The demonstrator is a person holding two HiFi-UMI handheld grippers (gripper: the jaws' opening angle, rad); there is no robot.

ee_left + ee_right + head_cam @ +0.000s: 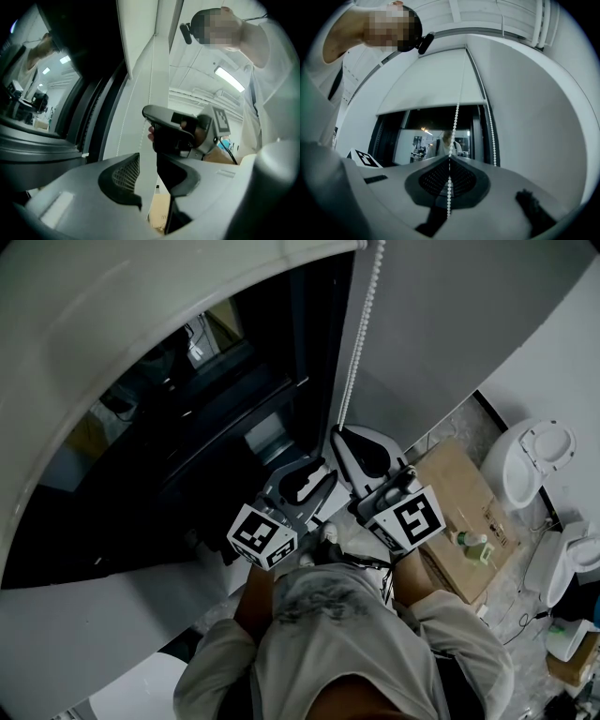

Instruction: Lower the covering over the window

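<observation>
We are holding the right hand-held gripper (pixel 449 161) with its jaws closed tight on one strand of the white bead chain (pixel 455 119). The chain is hanging down from the roller blind (pixel 433 84), and its other strand is hanging free near the right edge of the window (pixel 436 136). The blind is covering only the upper part of the window, with dark glass showing beneath its bottom edge. We are keeping the left hand-held gripper (pixel 149 183) just beside the right one. Its jaws are standing wide apart and pressing on nothing.
</observation>
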